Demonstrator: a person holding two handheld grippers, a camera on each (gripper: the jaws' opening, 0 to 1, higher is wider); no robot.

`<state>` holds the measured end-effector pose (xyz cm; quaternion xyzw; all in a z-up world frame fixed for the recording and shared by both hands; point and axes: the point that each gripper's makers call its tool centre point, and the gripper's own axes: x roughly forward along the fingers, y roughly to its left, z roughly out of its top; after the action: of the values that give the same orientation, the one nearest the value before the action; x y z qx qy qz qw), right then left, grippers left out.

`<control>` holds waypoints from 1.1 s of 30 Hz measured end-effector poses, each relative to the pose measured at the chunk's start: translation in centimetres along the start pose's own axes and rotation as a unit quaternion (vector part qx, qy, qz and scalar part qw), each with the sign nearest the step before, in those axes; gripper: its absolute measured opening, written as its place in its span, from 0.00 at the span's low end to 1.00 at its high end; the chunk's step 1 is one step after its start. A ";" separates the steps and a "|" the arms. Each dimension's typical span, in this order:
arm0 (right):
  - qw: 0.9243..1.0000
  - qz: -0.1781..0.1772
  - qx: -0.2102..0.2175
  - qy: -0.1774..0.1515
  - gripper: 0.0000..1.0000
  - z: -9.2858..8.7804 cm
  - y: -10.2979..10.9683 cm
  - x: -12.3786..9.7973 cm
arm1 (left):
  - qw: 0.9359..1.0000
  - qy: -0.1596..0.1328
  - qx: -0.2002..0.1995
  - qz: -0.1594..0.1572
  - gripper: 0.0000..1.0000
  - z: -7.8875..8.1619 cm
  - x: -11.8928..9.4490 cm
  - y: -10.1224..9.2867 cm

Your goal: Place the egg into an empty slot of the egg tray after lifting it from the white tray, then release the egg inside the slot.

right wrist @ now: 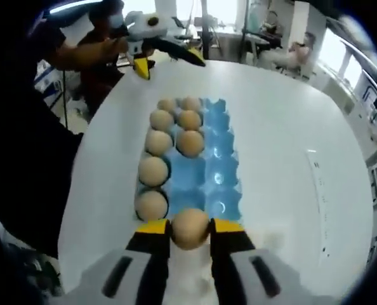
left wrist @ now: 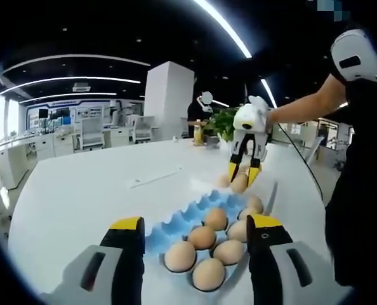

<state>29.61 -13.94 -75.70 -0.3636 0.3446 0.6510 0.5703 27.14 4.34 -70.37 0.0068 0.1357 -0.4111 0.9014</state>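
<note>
Egg (right wrist: 190, 229) pinched between my right gripper (right wrist: 190, 230) jaws — the two yellow tips press its sides, and it hangs just at the near end of the blue egg tray (right wrist: 220, 171), above the white table (right wrist: 284, 146). Count from the right gripper view: seven eggs seated in the tray, plus the one I hold, eight in all. The seated eggs fill the left column (right wrist: 153, 170) and part of the middle one (right wrist: 190, 143); the right column and the near slots of the middle column are empty, blue cups showing. In the left gripper view the same right gripper (left wrist: 245, 176) appears from the far side, egg (left wrist: 239, 183) clamped in its tips over the far end of the tray (left wrist: 176, 222), with the person's arm (left wrist: 303, 108) behind it. My left gripper (left wrist: 195, 235) holds nothing — jaws spread wide, one on each side of the near end of the tray, above the closest eggs (left wrist: 209, 273). I cannot tell whether these tips touch the tray. Same gripper in the right gripper view (right wrist: 141, 67): raised beyond the far end of the tray, hand on it. White tray: I cannot make it out with any certainty.
</note>
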 end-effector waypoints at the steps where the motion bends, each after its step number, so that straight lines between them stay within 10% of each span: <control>1: 1.000 0.000 -0.002 -0.001 0.24 0.2 0.0 0.1 | 1.000 -0.001 0.001 0.001 0.67 0.0 0.0 0.0; 33: 0.999 0.033 -0.041 -0.007 0.24 4.2 0.2 4.3 | 1.000 0.000 -0.001 0.001 0.65 -0.1 -0.2 -0.1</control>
<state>28.69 -8.27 -77.30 -0.3707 0.3250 0.6856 0.5356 26.88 4.45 -70.38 0.0064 0.1363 -0.4104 0.9016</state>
